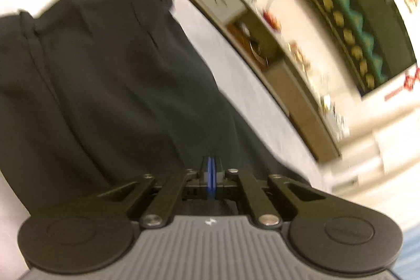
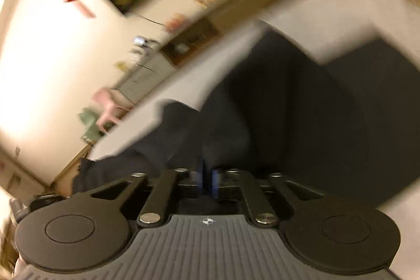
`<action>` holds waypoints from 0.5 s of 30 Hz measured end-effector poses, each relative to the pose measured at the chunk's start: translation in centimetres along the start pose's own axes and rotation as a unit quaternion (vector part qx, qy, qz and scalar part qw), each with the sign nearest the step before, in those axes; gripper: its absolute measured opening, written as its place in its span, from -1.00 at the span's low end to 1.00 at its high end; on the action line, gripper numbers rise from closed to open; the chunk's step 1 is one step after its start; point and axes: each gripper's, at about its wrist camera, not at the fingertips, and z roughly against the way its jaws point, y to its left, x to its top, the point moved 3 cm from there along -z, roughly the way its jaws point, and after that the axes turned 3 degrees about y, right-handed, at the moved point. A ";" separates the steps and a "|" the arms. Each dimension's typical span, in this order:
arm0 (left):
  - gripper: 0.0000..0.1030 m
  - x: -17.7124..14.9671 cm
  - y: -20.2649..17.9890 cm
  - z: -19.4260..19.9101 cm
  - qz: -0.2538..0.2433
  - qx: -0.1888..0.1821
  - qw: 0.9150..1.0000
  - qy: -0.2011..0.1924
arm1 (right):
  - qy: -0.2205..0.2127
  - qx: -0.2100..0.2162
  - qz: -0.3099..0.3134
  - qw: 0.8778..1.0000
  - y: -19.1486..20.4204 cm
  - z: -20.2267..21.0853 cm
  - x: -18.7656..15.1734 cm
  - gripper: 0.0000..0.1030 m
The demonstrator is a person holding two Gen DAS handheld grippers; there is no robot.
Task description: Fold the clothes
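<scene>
The left gripper (image 1: 211, 169) has its blue pads pressed together on the near edge of the black garment (image 1: 110, 75), which lies on a pale surface (image 1: 236, 64) and stretches away toward ten o'clock. In the right wrist view the right gripper (image 2: 208, 181) has its pads a little apart, with dark cloth (image 2: 288, 109) bunched between them; if they pinch it, I cannot tell, because the picture is blurred. At two o'clock behind the garment stands a long low cabinet (image 1: 286, 85) along the wall.
</scene>
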 end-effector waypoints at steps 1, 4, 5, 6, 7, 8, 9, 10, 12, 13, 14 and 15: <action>-0.95 -0.5 -0.5 0.0 -0.014 -0.002 1.000 0.004 | -0.004 -0.003 -0.031 1.000 -1.5 0.1 0.1 -0.01; -0.85 -1.1 -1.7 0.0 -0.043 -0.009 0.999 0.010 | -0.030 0.003 -0.124 0.992 -5.0 0.8 0.9 0.22; -0.84 -1.2 -1.8 0.0 -0.046 -0.010 0.999 0.012 | -0.043 -0.003 -0.144 0.989 -5.9 1.3 1.1 0.27; -0.83 -1.2 -1.8 0.0 -0.047 -0.011 0.999 0.014 | -0.057 -0.011 -0.162 0.985 -6.7 1.8 1.4 0.31; -0.83 -1.3 -1.8 -0.1 -0.047 -0.012 0.999 0.017 | -0.071 -0.019 -0.180 0.981 -7.6 2.3 1.6 0.35; -0.83 -1.4 -1.7 -0.1 -0.048 -0.012 0.999 0.019 | -0.085 -0.028 -0.198 0.976 -8.4 2.8 1.8 0.37; -0.83 -1.4 -1.7 -0.2 -0.049 -0.012 0.999 0.021 | -0.095 -0.045 -0.205 0.973 -9.0 3.1 2.0 0.40; -0.83 -1.5 -1.7 -0.2 -0.049 -0.013 0.998 0.024 | -0.100 -0.057 -0.208 0.971 -9.6 3.1 2.1 0.41; -0.83 -1.7 -2.0 -0.4 -0.053 -0.013 0.998 0.025 | -0.095 -0.060 -0.195 0.974 -9.3 2.4 2.7 0.40; -0.83 -1.6 -2.3 -0.7 -0.055 -0.013 0.998 0.026 | -0.092 -0.061 -0.188 0.976 -9.1 2.1 3.0 0.36; -0.83 -1.7 -2.3 -0.7 -0.056 -0.011 0.998 0.026 | -0.084 -0.065 -0.174 0.979 -9.0 1.6 3.3 0.26; -0.83 -1.7 -2.3 -0.6 -0.055 -0.009 0.998 0.026 | -0.075 -0.069 -0.160 0.982 -9.0 1.2 3.7 -0.32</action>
